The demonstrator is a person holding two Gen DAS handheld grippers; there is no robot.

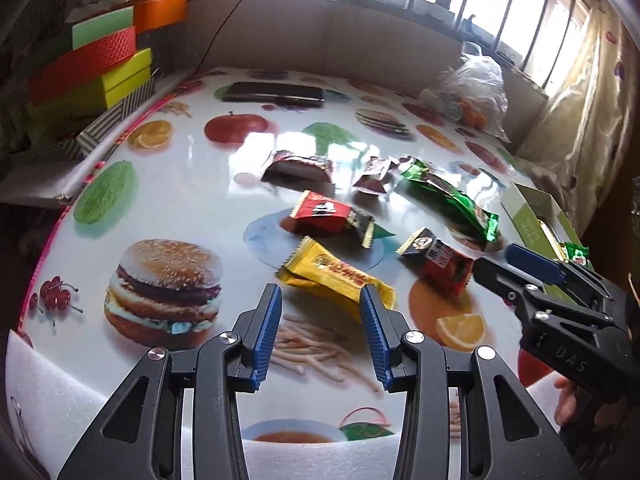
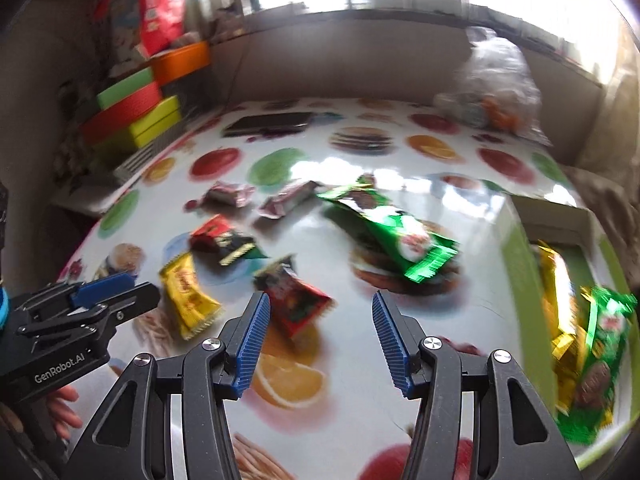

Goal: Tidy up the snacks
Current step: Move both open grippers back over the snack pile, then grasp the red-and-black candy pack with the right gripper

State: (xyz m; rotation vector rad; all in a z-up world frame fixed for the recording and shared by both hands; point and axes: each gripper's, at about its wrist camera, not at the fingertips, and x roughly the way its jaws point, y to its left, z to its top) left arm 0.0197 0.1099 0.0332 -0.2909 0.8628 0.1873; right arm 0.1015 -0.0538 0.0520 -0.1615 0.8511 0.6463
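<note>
Several snack packets lie on the food-print table (image 1: 224, 208). A yellow packet (image 1: 336, 274) lies just beyond my open, empty left gripper (image 1: 320, 300). A red-black packet (image 1: 438, 266) lies to its right, and shows in the right wrist view (image 2: 294, 294) just ahead of my open, empty right gripper (image 2: 320, 312). A long green packet (image 1: 452, 200) lies further right, also in the right wrist view (image 2: 394, 236). A green box (image 2: 524, 280) at the right holds yellow and green packets (image 2: 592, 364).
A red packet (image 1: 334, 216) and two dark foil packets (image 1: 298, 166) lie mid-table. A black phone (image 1: 274, 93) and a clear plastic bag (image 1: 474, 92) sit at the back. Stacked coloured boxes (image 1: 108, 68) stand at the left.
</note>
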